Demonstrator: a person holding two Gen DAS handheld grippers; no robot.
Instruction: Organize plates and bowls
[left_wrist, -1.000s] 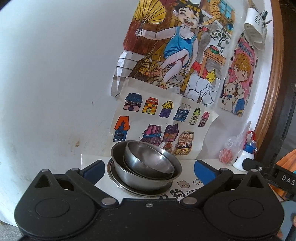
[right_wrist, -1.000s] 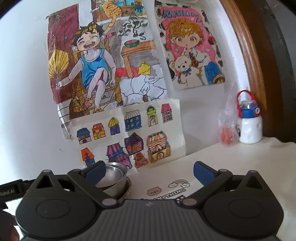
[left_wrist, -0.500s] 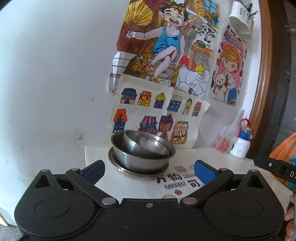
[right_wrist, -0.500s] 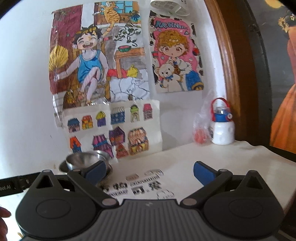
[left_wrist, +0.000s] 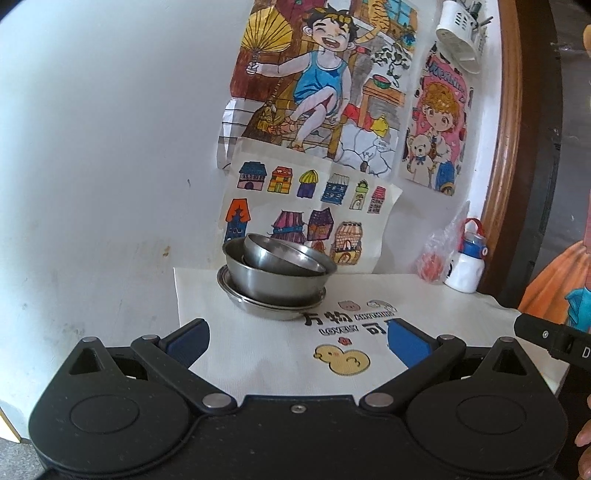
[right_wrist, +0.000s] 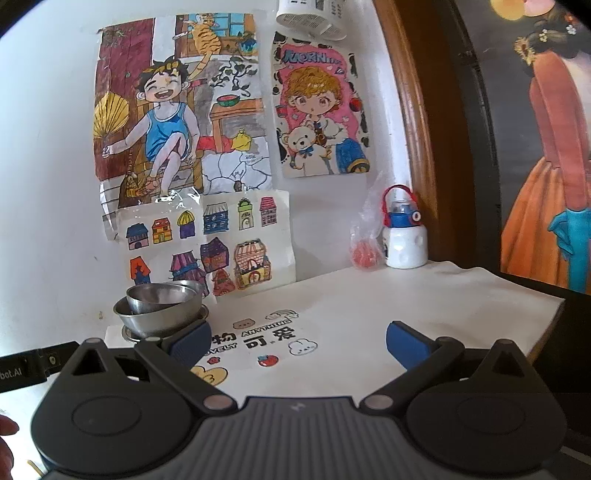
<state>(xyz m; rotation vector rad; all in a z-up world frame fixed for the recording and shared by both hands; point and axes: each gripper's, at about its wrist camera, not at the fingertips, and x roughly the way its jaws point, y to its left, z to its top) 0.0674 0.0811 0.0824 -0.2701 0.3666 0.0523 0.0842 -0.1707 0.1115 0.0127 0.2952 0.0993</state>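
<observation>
A steel stack stands at the table's back left by the wall: a small bowl (left_wrist: 275, 254) tilted inside a larger bowl (left_wrist: 273, 282), which sits on a plate (left_wrist: 266, 308). The stack also shows in the right wrist view (right_wrist: 162, 310). My left gripper (left_wrist: 295, 341) is open and empty, well back from the stack. My right gripper (right_wrist: 297, 341) is open and empty, to the right of the stack and back from it.
A white cloth with printed cartoons (left_wrist: 343, 360) covers the table (right_wrist: 461, 295). A white bottle with a blue and red cap (right_wrist: 404, 240) and a plastic bag with something red (right_wrist: 365, 251) stand at the back right. Drawings hang on the wall (left_wrist: 314, 92).
Both grippers have pulled back from the stack and the wall, so more of the table shows. The stack has not moved. Both grippers stay open.
</observation>
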